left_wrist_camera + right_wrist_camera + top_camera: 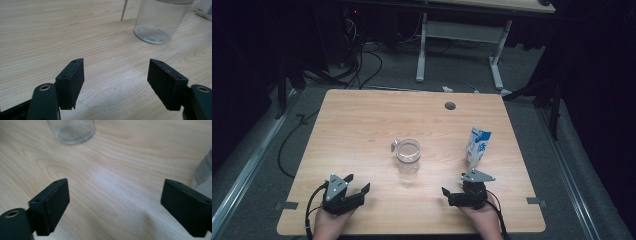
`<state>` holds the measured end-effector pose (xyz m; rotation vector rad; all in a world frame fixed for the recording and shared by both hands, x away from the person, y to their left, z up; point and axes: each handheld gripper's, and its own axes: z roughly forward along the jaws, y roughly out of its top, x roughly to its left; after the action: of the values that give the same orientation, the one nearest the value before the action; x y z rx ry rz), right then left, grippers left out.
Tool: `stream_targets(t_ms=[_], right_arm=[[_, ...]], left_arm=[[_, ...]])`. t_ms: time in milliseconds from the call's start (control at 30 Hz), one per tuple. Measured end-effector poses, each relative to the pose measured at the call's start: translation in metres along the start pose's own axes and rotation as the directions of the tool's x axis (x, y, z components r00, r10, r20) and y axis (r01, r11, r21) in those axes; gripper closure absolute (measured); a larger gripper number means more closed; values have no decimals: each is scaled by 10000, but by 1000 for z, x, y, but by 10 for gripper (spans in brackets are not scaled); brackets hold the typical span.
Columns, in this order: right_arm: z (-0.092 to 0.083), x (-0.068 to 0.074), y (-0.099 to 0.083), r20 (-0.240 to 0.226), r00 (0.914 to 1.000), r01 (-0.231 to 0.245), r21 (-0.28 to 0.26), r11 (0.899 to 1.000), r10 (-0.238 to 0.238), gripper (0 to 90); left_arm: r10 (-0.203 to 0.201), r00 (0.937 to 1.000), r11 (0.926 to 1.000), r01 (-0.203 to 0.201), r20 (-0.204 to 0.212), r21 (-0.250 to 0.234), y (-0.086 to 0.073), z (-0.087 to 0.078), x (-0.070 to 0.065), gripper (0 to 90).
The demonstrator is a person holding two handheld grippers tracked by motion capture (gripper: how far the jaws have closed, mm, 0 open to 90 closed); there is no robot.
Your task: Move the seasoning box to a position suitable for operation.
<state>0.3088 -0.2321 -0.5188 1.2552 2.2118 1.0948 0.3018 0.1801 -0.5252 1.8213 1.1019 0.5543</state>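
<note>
Nothing started, by my reading. The clear glass mug [407, 154] stands upright and looks empty near the middle of the worktop [362, 130], its handle turned toward the far left. The milk carton [477, 146] stands upright to the right of the mug, well apart from it, top seemingly closed. Neither is touched. I judge the job to be pouring from carton to mug, so everything is left: grasp the carton, open or tilt it, pour.

My left gripper [358, 184] sits near the front edge, to the near left of the mug, jaws spread wide with nothing between them. In the left gripper view the mug's base [152, 33] lies ahead and to the right of the pads, well clear.

My right gripper [453, 183] rests to the near right of the mug, just in front of the carton, jaws also parted and empty. In the right gripper view the carton's edge [203, 170] shows beside the right-hand pad; I cannot tell whether they touch. Both hands lie low at the near edge, grippers roughly level, pointing toward the mug.
</note>
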Motion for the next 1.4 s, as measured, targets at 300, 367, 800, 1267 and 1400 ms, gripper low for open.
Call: stream_targets(t_ms=[300, 367, 800, 1267, 1400], right_arm=[[-14, -1, 0, 451, 9989, -65, -1114, 9938, 115, 265], [-13, -2, 0, 450, 9989, -45, -1071, 9942, 94, 289], [-14, -7, -5, 346, 9987, -345, -1166, 9926, 388, 331], [-16, -7, -6, 355, 9979, -487, -1293, 9904, 537, 353], [-12, -3, -3, 466, 9986, -179, -1230, 9922, 238, 353]], left_arm=[[384, 9992, 9973, -392, 136, 615, 3, 2, 0, 299], [334, 9992, 9974, -347, 214, 635, 4, 2, 1, 334], [328, 9985, 9992, -337, 438, 200, 2, 6, -5, 433], [312, 9875, 9993, -337, 1544, 136, 3, 3, -28, 606], [673, 9860, 9973, -712, 1526, 202, 9, 6, -38, 620]])
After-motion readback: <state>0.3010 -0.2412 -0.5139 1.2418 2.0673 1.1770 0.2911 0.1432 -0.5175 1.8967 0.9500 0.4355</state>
